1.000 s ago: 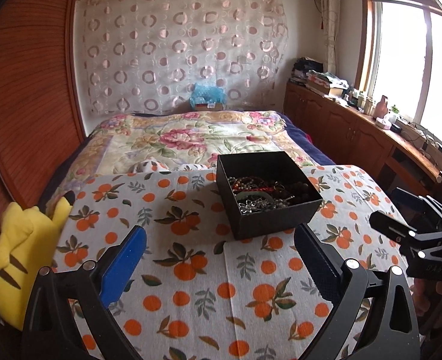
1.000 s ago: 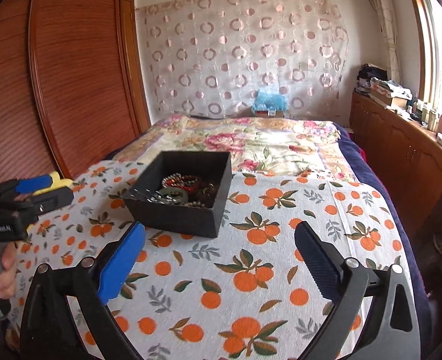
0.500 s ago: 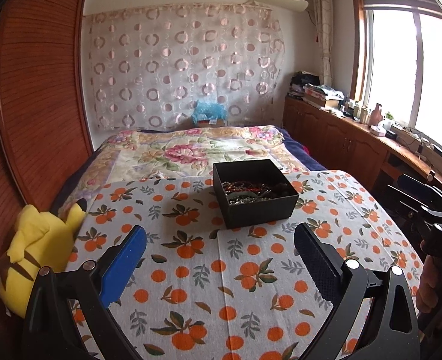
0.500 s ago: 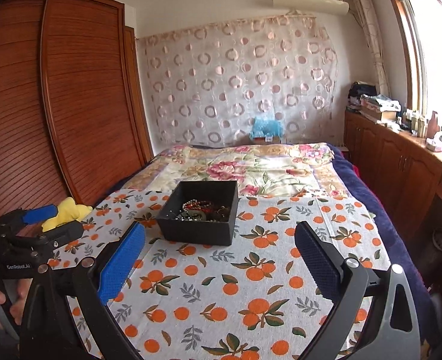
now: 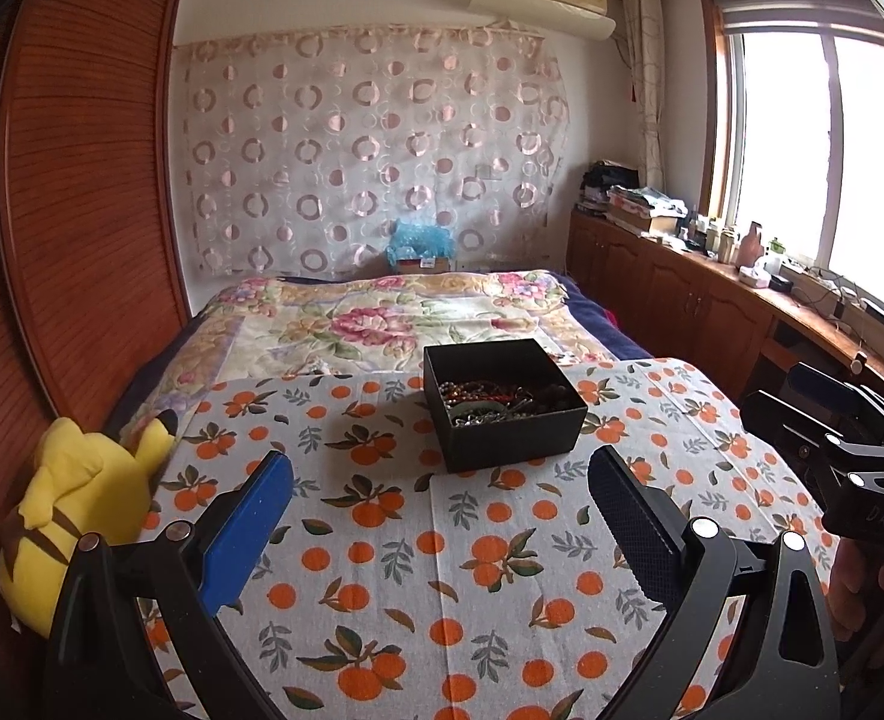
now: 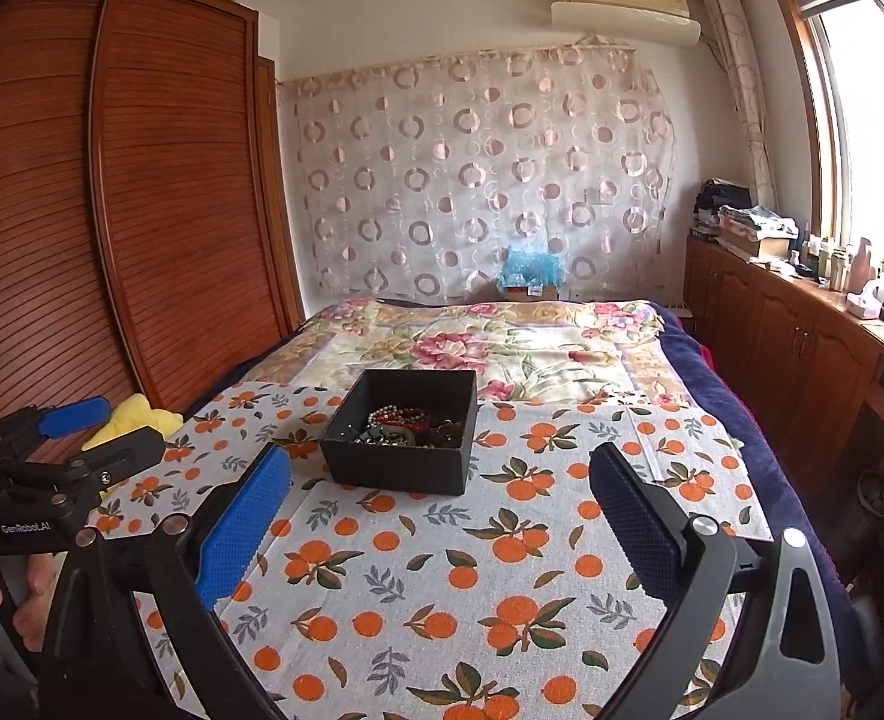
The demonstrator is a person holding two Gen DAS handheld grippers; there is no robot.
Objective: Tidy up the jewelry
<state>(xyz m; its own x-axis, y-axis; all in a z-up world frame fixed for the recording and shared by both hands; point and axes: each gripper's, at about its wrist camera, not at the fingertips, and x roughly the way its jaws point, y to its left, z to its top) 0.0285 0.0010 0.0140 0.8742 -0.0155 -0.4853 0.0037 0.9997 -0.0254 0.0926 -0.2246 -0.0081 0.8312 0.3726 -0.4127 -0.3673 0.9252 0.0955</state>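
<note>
The black box (image 5: pixel 505 414) sat on the orange-print cloth (image 5: pixel 478 546), at about 12 o'clock from both grippers and well apart from them. A tangle of beads and chains (image 5: pixel 496 402) lay inside it. The left gripper (image 5: pixel 442 510) hovered over the cloth with its fingers spread wide, gripping nothing. The right gripper (image 6: pixel 439 504) was likewise spread and empty. A yellow plush toy (image 5: pixel 76 504) lay at 9 o'clock, at the cloth's edge.

Left gripper (image 5: pixel 439 495) and right gripper (image 6: pixel 439 489) both gape wide, empty.
</note>
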